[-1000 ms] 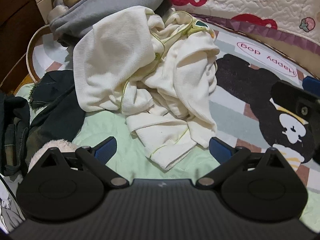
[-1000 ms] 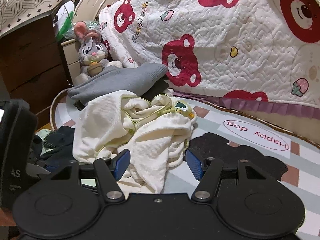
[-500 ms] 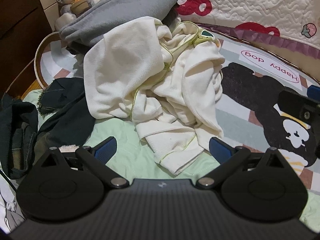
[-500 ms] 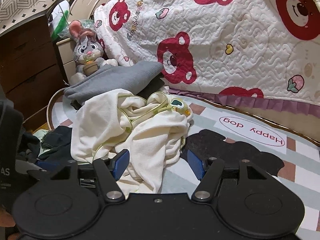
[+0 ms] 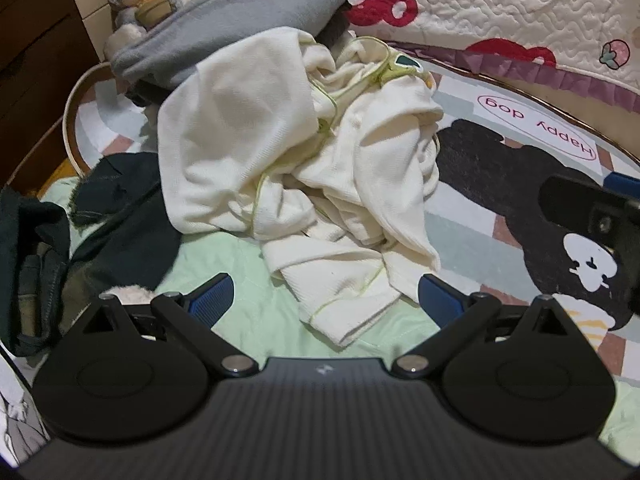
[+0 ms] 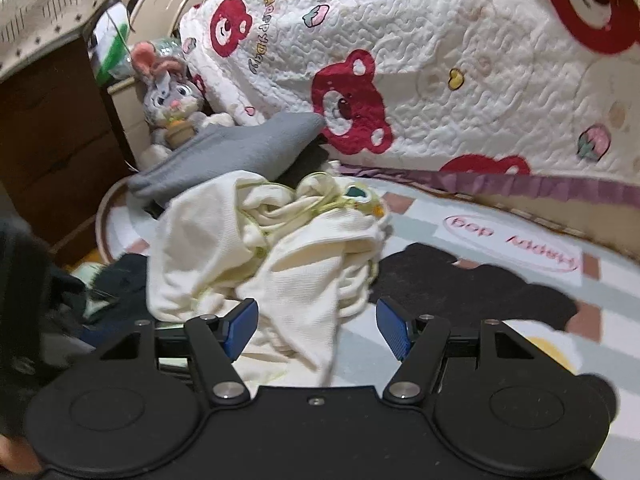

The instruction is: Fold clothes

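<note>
A crumpled cream garment with yellow-green trim (image 5: 304, 168) lies in a heap on the round rug; it also shows in the right wrist view (image 6: 272, 256). My left gripper (image 5: 324, 300) is open and empty, its blue pads either side of the garment's near hem, just short of it. My right gripper (image 6: 316, 322) is open and empty, with the garment's near fold lying between and ahead of its fingers. The right gripper's body shows at the right edge of the left wrist view (image 5: 592, 216).
A grey folded garment (image 5: 240, 28) lies behind the heap, with a plush rabbit (image 6: 168, 92) beyond it. Dark clothes (image 5: 120, 216) lie to the left on a light green cloth (image 5: 240, 272). A quilted bear-print bedspread (image 6: 460, 60) hangs behind. A brown cabinet (image 6: 48, 140) stands at left.
Both grippers have drawn back and lifted slightly, so the cream heap sits lower in both views. Jaws stay open; the garment has not moved.
</note>
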`<state>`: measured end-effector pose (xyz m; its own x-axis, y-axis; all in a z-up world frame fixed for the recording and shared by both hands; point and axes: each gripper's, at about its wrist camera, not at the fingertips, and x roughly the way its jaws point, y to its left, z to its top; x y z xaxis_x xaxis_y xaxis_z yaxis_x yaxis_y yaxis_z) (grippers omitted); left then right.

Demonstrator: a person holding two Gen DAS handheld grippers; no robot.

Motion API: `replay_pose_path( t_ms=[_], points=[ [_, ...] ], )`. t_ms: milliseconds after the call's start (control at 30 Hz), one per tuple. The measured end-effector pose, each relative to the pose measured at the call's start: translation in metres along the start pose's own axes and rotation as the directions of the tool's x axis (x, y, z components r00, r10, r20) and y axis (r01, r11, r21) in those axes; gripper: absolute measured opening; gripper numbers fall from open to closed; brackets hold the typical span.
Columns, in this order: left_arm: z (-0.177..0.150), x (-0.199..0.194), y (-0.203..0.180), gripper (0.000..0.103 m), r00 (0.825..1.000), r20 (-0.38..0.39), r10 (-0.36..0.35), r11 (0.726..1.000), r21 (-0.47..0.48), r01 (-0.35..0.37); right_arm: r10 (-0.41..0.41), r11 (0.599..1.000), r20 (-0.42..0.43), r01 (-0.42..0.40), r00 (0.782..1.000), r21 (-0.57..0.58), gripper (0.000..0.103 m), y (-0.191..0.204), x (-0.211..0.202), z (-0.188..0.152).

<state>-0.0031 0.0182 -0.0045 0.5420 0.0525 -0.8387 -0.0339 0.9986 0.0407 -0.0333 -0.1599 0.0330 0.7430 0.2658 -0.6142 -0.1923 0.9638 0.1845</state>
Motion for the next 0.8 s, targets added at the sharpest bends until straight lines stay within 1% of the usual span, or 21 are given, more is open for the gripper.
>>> replay_pose_path(
  t_ms=[33, 233, 533, 800],
  points=[
    [-0.0004, 0.0005, -0.001, 0.1, 1.0, 0.0, 0.003, 1.0, 0.005, -0.003, 0.009, 1.0, 0.001, -0.009, 1.0, 0.007, 0.07, 0.0004, -0.0006, -0.0005],
    [0.0006, -0.0021, -0.0007, 0.1, 1.0, 0.006, 0.006, 1.0, 0.003, -0.006, -0.017, 1.0, -0.004, 0.017, 1.0, 0.013, 0.071, -0.005, 0.0005, 0.0006],
    [0.0003, -0.0007, -0.0004, 0.1, 1.0, -0.012, 0.007, 1.0, 0.018, -0.007, -0.002, 1.0, -0.028, 0.002, 1.0, 0.014, 0.073, -0.0035, 0.0049, -0.0024],
    [0.0003, -0.0005, 0.0, 0.1, 1.0, -0.016, 0.004, 1.0, 0.018, -0.004, -0.009, 1.0, -0.048, 0.01, 0.999, 0.022, 0.073, -0.0063, 0.0081, -0.0038]
  ],
)
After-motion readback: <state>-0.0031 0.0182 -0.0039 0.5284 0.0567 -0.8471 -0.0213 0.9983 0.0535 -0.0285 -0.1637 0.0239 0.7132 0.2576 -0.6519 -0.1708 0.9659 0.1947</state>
